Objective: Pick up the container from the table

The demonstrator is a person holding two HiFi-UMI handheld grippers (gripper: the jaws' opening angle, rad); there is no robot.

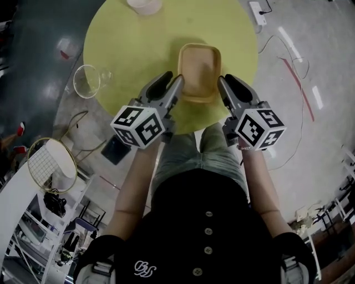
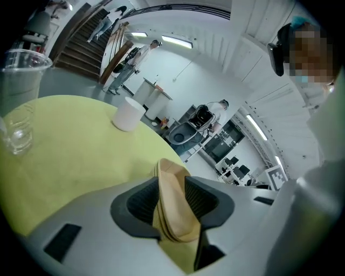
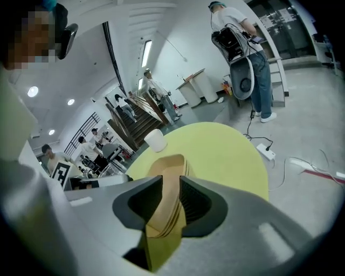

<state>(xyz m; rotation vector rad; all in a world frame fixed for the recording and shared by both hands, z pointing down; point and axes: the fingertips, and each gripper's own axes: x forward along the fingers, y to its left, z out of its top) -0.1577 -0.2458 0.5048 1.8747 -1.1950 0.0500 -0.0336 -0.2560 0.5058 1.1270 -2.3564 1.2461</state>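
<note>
A tan rectangular container (image 1: 198, 69) lies on the round yellow table (image 1: 133, 39), near its front edge. My left gripper (image 1: 172, 79) is at the container's left side and my right gripper (image 1: 228, 80) at its right side, both pointing away and down. In the left gripper view the container's wall (image 2: 172, 205) fills the gap between the open jaws of the left gripper (image 2: 171, 180). The right gripper view shows the same: the container (image 3: 164, 199) sits in the gap of the right gripper (image 3: 171, 180). I cannot tell whether any pad touches it.
A white cup (image 1: 145, 5) stands at the table's far edge. A clear plastic cup (image 1: 89, 80) stands at its left edge. A power strip (image 1: 258, 12) and cables lie on the floor to the right. People stand in the room beyond (image 3: 242, 54).
</note>
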